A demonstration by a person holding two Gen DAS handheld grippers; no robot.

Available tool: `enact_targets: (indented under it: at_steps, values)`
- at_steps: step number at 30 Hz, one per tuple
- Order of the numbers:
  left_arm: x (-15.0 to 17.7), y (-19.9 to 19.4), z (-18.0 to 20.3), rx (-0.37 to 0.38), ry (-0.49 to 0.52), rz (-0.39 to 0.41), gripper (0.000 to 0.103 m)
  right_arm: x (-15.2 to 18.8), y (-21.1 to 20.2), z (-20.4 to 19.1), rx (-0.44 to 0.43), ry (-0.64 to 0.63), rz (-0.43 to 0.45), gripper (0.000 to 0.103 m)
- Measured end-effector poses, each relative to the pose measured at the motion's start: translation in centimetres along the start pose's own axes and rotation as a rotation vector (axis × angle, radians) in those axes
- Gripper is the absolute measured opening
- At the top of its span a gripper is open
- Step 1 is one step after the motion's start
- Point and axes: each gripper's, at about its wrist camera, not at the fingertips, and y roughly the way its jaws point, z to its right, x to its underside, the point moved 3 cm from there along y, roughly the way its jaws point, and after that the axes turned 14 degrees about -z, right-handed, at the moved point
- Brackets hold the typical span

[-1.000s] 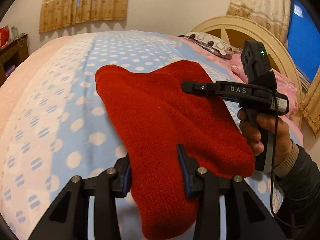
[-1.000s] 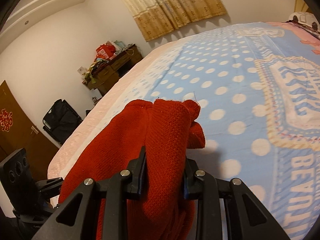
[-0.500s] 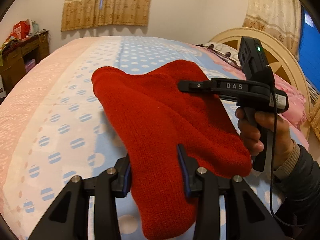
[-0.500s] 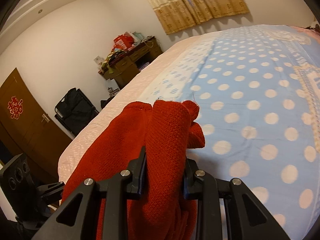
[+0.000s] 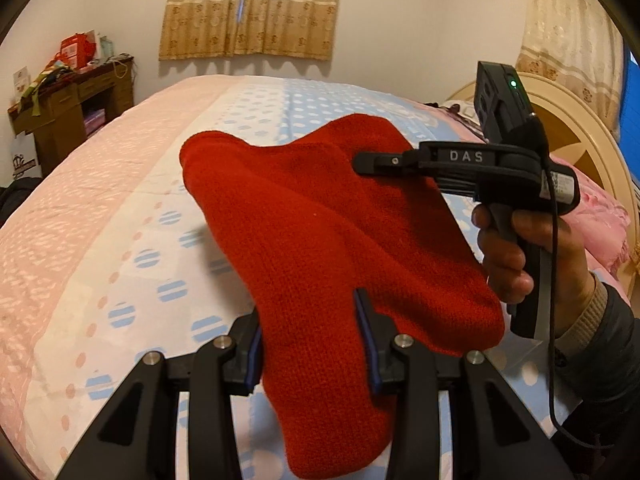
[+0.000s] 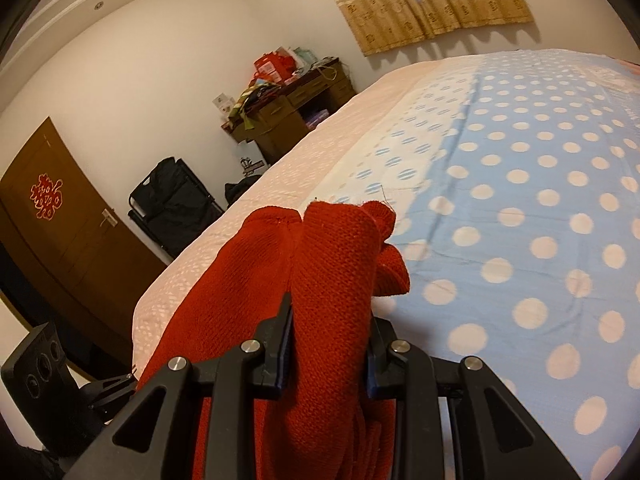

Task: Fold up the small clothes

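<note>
- Red knit fabric fills the middle of both views: a small knitted garment (image 5: 320, 248), doubled over and held up above the bed (image 5: 120, 208) between two grippers.
- In the left wrist view the garment runs from the upper centre of the frame down to the bottom centre, where a loose end hangs below the fingers.
- The left gripper (image 5: 312, 344) is clamped on the garment's lower part; its blue-padded fingers (image 5: 253, 354) press the knit from both sides at the bottom centre of the frame.
- The right gripper (image 6: 328, 344) is likewise clenched on a bunched fold of the garment, which rises from between its fingers to the centre of the right wrist view.
- In the left wrist view the right gripper shows from the side at centre right, its tip lying on the garment's far edge, with a hand (image 5: 520, 256) wrapped round its handle and a dark sleeve (image 5: 600, 360) at lower right.
- The bed spreads under everything, pale blue with white dots in the middle and pink towards the left.
- A cream headboard (image 5: 580, 128) stands at the right edge of the left wrist view.
- A wooden desk (image 6: 288, 116) piled with items sits at upper centre of the right wrist view, a brown door (image 6: 60, 224) at its left.
- Beige curtains (image 5: 252, 8) hang on the far wall, top centre.
</note>
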Motion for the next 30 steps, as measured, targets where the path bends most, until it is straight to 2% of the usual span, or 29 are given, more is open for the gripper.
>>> enact_targets:
  at_steps: [14,25,30]
  values:
    - [1.6,1.0,-3.2,-0.021,-0.084,-0.03,0.041,-0.6,5.9,-2.5,-0.033,-0.021,-0.098,0.028]
    - [3.0,1.3,-4.0,-0.006,-0.111,-0.05,0.041,-0.5,7.7,-2.7,-0.033,-0.025,-0.141,0.028]
    - [2.5,1.8,-4.0,-0.005,-0.117,-0.052,0.041,-0.4,8.1,-2.1,-0.026,-0.006,-0.152,0.028]
